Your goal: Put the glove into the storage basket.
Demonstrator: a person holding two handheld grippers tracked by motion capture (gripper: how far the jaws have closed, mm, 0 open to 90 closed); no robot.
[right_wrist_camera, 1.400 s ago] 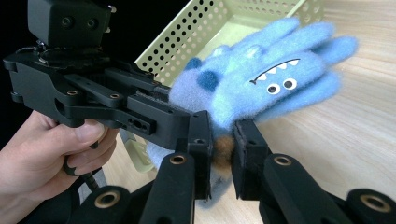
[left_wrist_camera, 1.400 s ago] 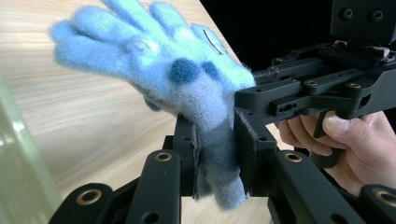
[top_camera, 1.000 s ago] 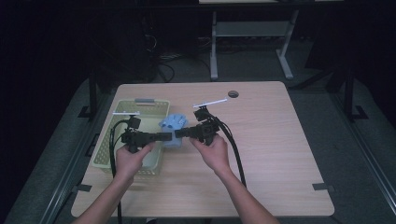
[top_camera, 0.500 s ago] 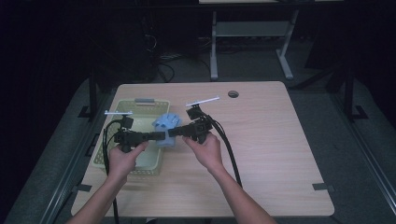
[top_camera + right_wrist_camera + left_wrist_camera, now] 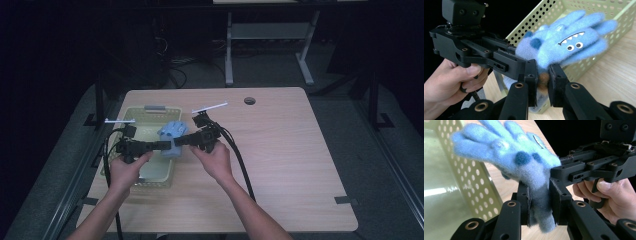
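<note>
- Nearest the camera in the high view, two forearms are seen entering from the bottom edge, with the left hand [image 5: 126, 167] and the right hand [image 5: 215, 159] each wrapped around a black gripper.
- Between the hands, a fuzzy blue glove [image 5: 172, 138] with a monster face is held in the air, above the right-hand wall of a pale green perforated basket [image 5: 129, 131].
- The glove's long axis is seen running away from the person, cuff towards them and fingers towards the far side of the wooden table [image 5: 280, 150].
- The left gripper [image 5: 539, 202] is clamped on the cuff, its jaws drawn close together.
- The right gripper [image 5: 542, 77] is likewise pinched on the cuff from the opposite side.
</note>
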